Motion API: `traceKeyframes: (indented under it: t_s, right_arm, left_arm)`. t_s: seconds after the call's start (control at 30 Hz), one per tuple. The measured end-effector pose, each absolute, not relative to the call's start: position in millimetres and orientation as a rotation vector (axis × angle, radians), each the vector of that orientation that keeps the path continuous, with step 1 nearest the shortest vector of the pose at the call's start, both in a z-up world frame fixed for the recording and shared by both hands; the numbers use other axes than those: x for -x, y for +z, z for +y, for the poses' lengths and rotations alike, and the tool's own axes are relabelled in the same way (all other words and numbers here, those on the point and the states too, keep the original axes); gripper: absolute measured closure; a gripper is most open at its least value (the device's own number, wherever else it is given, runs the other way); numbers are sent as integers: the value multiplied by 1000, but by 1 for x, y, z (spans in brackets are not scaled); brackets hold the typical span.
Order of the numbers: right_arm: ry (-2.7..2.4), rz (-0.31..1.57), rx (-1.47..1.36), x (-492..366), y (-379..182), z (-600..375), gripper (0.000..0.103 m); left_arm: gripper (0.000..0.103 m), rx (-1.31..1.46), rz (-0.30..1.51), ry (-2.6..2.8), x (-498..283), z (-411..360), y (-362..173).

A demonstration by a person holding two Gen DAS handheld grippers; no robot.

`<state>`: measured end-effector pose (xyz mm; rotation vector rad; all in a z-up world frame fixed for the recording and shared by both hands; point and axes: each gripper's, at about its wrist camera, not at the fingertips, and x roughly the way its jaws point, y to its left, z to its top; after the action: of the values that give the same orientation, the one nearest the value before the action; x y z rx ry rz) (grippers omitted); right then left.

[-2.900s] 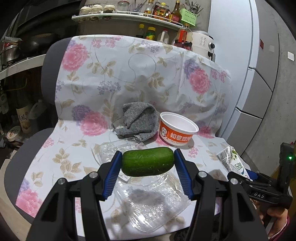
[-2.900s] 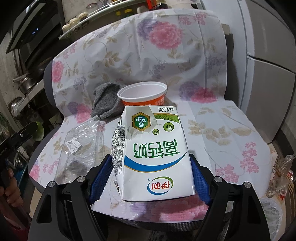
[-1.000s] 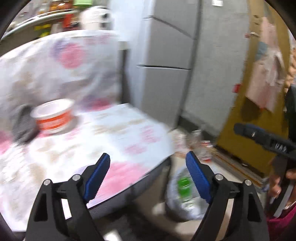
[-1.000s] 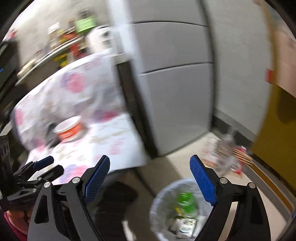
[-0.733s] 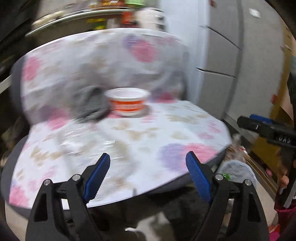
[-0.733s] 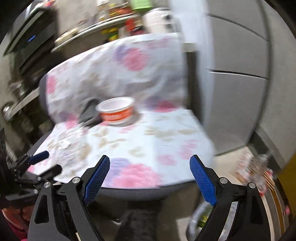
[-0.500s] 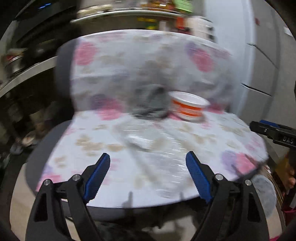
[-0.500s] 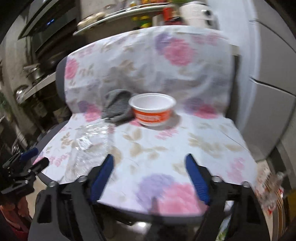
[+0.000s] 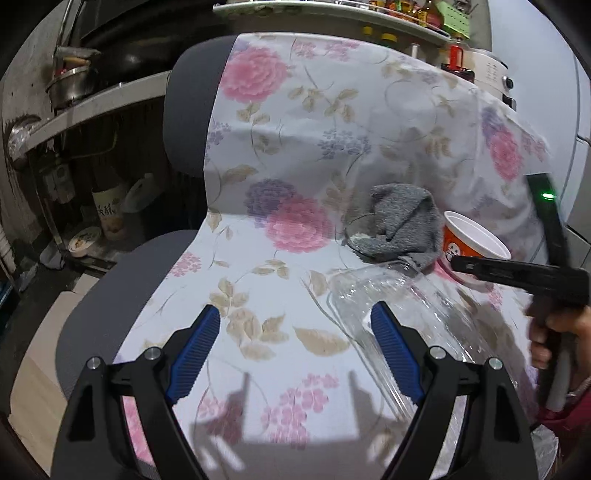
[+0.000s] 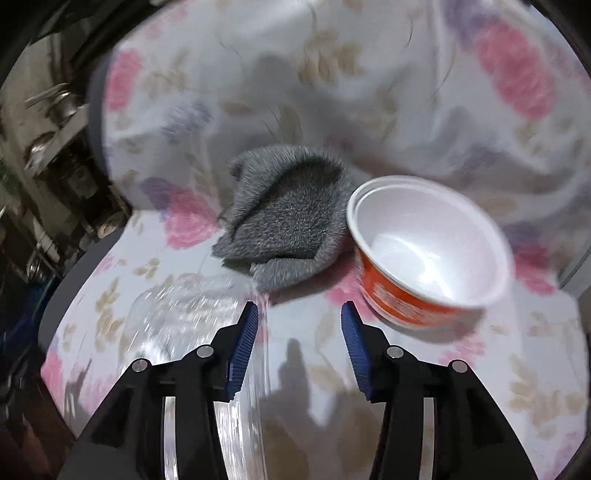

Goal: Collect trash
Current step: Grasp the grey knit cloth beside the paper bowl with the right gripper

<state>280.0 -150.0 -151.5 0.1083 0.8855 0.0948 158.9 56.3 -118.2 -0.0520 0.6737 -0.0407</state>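
A bottle (image 9: pixel 109 212) under the shelf at the left carried dark Chinese characters on a pale label, too small to read surely. The orange bowl (image 9: pixel 466 246) bore a white round logo; its print was blurred.

Home kitchen, cramped and well used. Upper right of left wrist view: shelf (image 9: pixel 332 14) lined with sauce bottles (image 9: pixel 456 55), rice cooker (image 9: pixel 493 75) beside them. Upper left: dark wok (image 9: pixel 136 61) and steel pot (image 9: pixel 72 86) on a counter (image 9: pixel 92 107). Lower left, floor level: labelled bottle (image 9: pixel 109 208) and dish (image 9: pixel 84 240). Centre: chair (image 9: pixel 188 110) draped in floral cloth (image 9: pixel 314 147).
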Motion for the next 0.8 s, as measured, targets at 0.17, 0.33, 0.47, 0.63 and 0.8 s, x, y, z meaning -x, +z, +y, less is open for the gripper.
traceKeyframes:
  t_s: [0.17,0.33,0.47,0.63,0.8]
  right_arm:
    - [25,972,-204,-327,-176,-152,54]
    - [14,956,-151,-343,-175,-134,97]
    - [38,798,-73,-320,-136,-121,98]
    - [61,614,-57,-269,-62,-136,98]
    - [78,494,-38,-196,3,-167,98]
  left_arm:
    - [22,64,682,-45,-171,58,-127]
    - [22,85,703,-35,-171,61,-135]
    - [22,72,696,-32,-159,61,-131]
    - [22,64,671,-39,-139,57,-118]
    - [22,63,641,-63,-119,49,-104]
